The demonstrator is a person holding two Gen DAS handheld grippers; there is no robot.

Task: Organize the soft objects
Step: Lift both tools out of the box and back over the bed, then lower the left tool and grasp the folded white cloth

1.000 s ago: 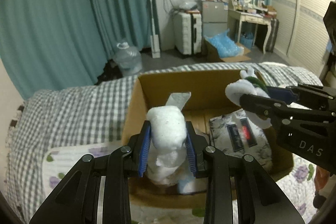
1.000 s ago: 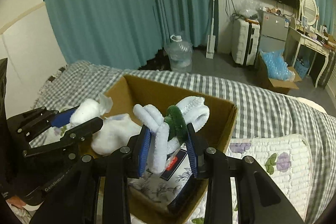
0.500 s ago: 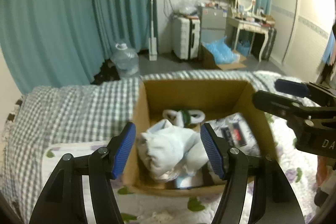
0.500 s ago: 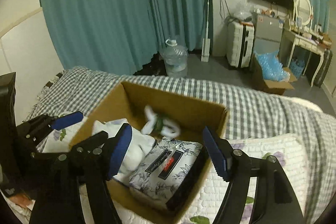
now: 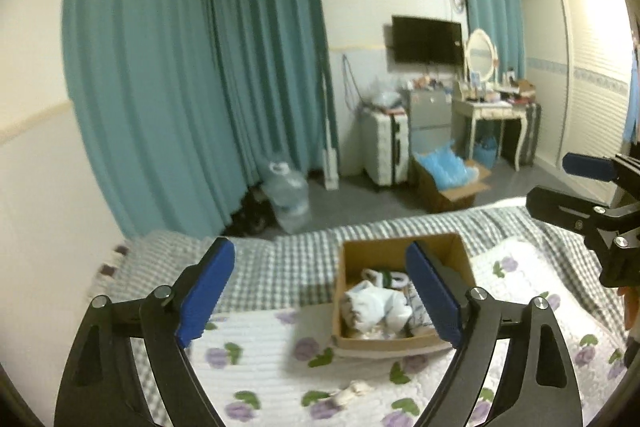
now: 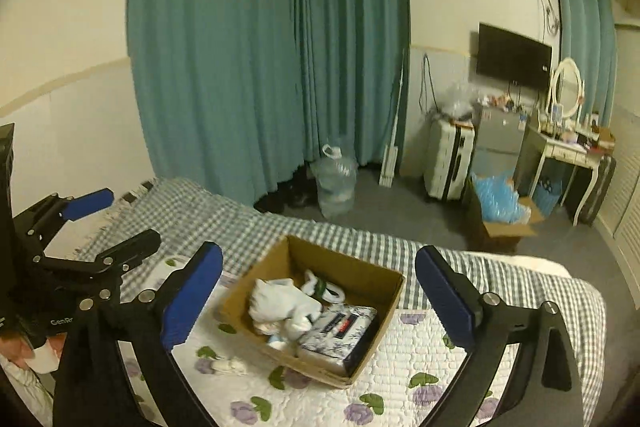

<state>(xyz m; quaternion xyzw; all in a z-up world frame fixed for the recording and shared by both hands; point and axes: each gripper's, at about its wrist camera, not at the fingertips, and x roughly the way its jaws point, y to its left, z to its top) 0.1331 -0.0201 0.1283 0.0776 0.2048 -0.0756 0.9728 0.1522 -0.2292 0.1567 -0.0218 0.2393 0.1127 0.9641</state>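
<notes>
The left gripper [image 5: 320, 287] and right gripper [image 6: 318, 291] both gaped wide, empty, above the cardboard box [image 6: 374, 269]. Inside it lay a white plush [image 6: 282, 303], a green-and-white loop [image 6: 322, 287], and a floral pack [image 6: 340, 331] with unreadable label; "Gen" showed on the left tool.

Teal curtains [image 6: 272, 47], a water jug [image 6: 335, 179], a white suitcase [image 6: 448, 163] and a wall television [image 6: 514, 57].

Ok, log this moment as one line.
left claw open, empty | right claw open, empty | white cloth, white-green toy, pack in box | small white piece on quilt
</notes>
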